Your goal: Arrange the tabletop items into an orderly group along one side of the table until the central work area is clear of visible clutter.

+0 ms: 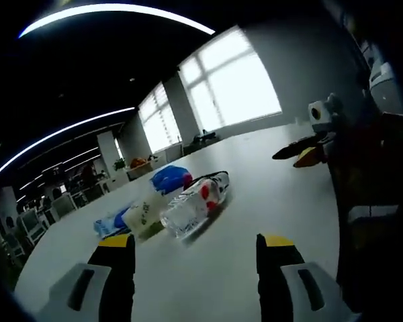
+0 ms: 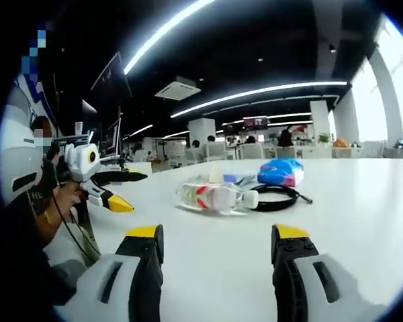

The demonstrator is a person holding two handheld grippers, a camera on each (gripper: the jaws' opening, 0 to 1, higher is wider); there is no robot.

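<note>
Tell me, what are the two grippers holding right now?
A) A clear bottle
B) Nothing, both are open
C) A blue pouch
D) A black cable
B: the left gripper and right gripper both show spread jaws with bare white table between; the clear bottle lies beyond.

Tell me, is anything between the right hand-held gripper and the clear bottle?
No. In the right gripper view, bare white table separates the right hand-held gripper from the clear bottle.
</note>
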